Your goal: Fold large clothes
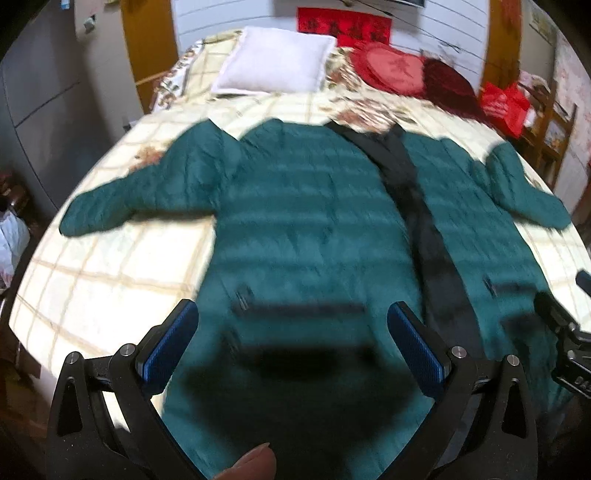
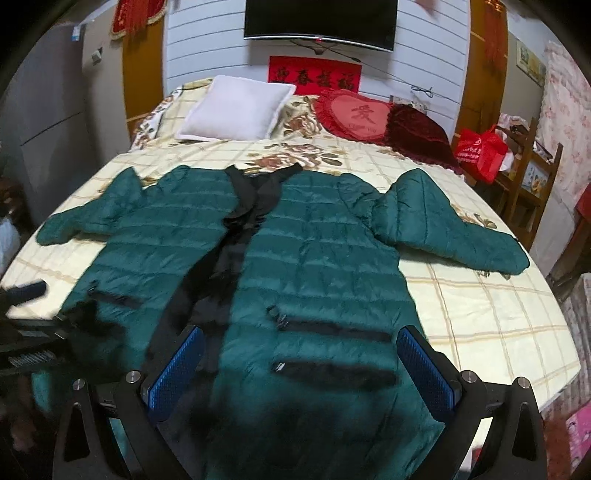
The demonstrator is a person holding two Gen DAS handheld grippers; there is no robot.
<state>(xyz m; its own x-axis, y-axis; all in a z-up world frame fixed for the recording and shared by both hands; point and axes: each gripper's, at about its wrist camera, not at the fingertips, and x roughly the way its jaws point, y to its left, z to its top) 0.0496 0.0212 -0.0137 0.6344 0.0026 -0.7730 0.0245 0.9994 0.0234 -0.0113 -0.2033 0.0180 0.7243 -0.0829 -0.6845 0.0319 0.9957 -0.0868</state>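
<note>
A: What is seen closest to the cameras?

B: The left gripper [image 1: 291, 347] is held with its jaws spread wide, nothing gripped between the blue pads [image 1: 168, 347]. It is poised above the hem end of a dark green quilted jacket [image 1: 314, 206]. A fingertip [image 1: 255, 461] is seen at the bottom edge of the left wrist view. The right gripper [image 2: 301, 369] is likewise held wide and empty, above the jacket's right front panel, near two dark pocket zips [image 2: 332, 332].

A: And where is the jacket placed?

B: It is spread flat, front up, on a bed [image 2: 480, 314] covered by a cream checked sheet with a floral print. Both sleeves are stretched out to the sides, and the hem is nearest the grippers. A black lining strip [image 2: 236, 236] is exposed down the open front. (The left wrist view is blurred, so fine detail there cannot be told.)

A: What is seen beyond it?

B: At the head of the bed, a white pillow [image 2: 236, 110] is laid to the left, with a red heart-shaped cushion [image 2: 354, 114] and a dark red cushion [image 2: 417, 129] to the right. A red banner [image 2: 314, 75] is fixed to the white panelled wall, below a dark screen [image 2: 321, 18]. A red bag [image 2: 480, 147] is set beside the bed at the right.
</note>
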